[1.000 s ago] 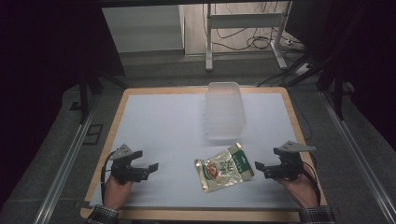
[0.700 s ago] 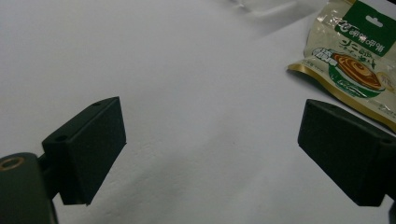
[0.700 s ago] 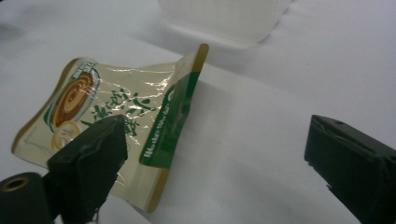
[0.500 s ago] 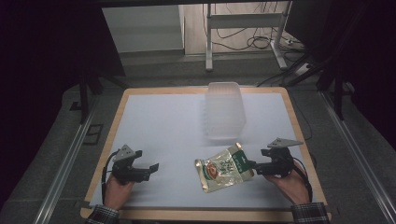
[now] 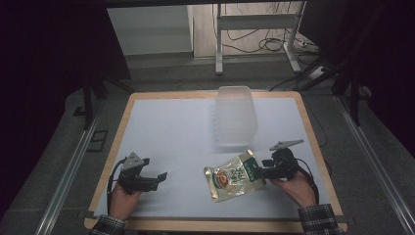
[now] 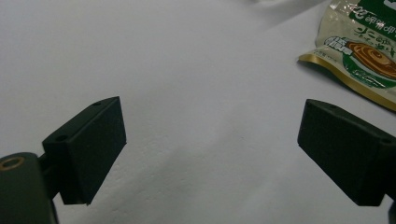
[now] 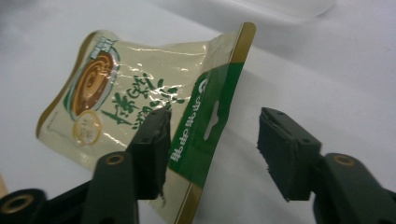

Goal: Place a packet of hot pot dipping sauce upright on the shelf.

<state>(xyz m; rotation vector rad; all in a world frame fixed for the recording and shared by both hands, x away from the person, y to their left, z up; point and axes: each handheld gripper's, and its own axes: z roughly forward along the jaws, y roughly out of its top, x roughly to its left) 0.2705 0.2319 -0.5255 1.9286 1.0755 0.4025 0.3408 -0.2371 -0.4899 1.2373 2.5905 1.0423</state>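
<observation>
A cream and green snack pouch (image 5: 235,177) lies flat on the white table top, near the front, right of centre. My right gripper (image 5: 259,172) has come in from the right and its jaws have just been closing. The pouch's green header end (image 7: 205,116) stands between the two pads with a gap still showing, so the gripper (image 7: 215,126) is open. My left gripper (image 5: 159,177) rests at the front left, wide open with nothing between its jaws (image 6: 212,149). In the left gripper view the pouch (image 6: 364,51) lies off to the upper right.
A clear plastic tub (image 5: 236,115) stands behind the pouch, at the middle of the table's far half. The white sheet (image 5: 166,127) covers a wooden board with a raised edge. Metal rails run along both sides, and table legs and cables lie beyond the far edge.
My right gripper has slid left onto the pouch's green end, and its jaws have narrowed around it. The left gripper and the pouch have stayed where they were.
</observation>
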